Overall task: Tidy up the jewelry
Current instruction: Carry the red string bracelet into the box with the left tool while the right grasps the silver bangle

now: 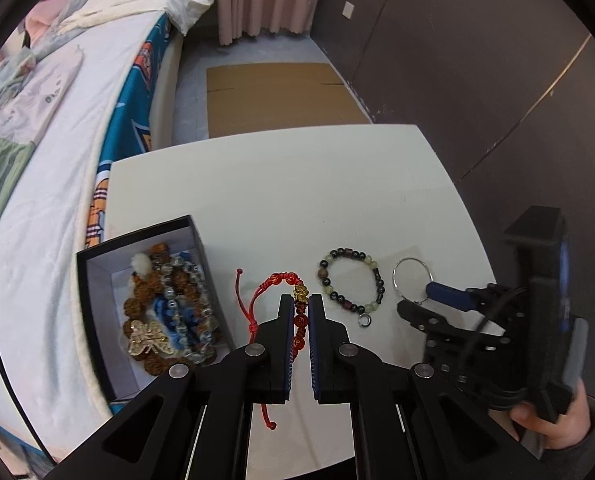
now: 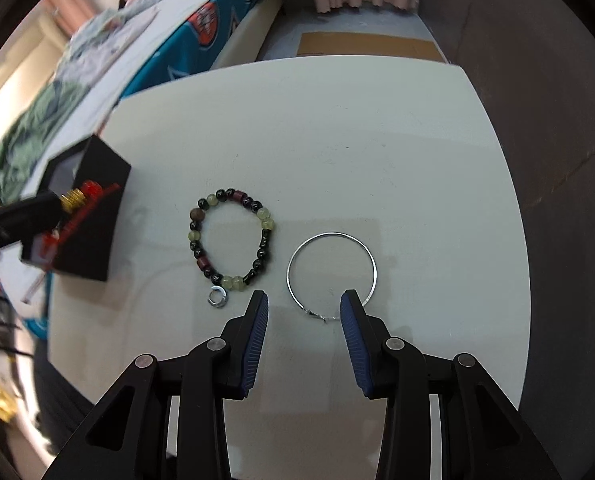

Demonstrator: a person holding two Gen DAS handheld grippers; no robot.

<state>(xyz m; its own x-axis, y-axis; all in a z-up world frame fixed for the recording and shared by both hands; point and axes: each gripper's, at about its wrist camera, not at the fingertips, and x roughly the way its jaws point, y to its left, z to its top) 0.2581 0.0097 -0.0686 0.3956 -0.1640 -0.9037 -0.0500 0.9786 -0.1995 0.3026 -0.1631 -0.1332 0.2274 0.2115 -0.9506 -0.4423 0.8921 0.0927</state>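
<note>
Your left claw [image 1: 300, 312] pinched tight on red cord bracelet [image 1: 297, 320], lifted just right of box [image 1: 97, 264]. Step in hand: carry it to box. Next: swing over box, release among beads.

Your right claw [image 2: 303, 310] half-open, jaws straddling near edge of silver hoop [image 2: 331, 272], no grip yet; hoop flat on bench [image 2: 337, 140], well right of box.

Beaded bracelet [image 2: 231, 236] between box and hoop: green, black, maroon beads.

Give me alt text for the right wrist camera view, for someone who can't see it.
The open right gripper hovers over a thin silver hoop on a white table, one fingertip overlapping its rim. A beaded bracelet lies left of the hoop; farther left, the left gripper holds a red cord bracelet before a black box.
</note>
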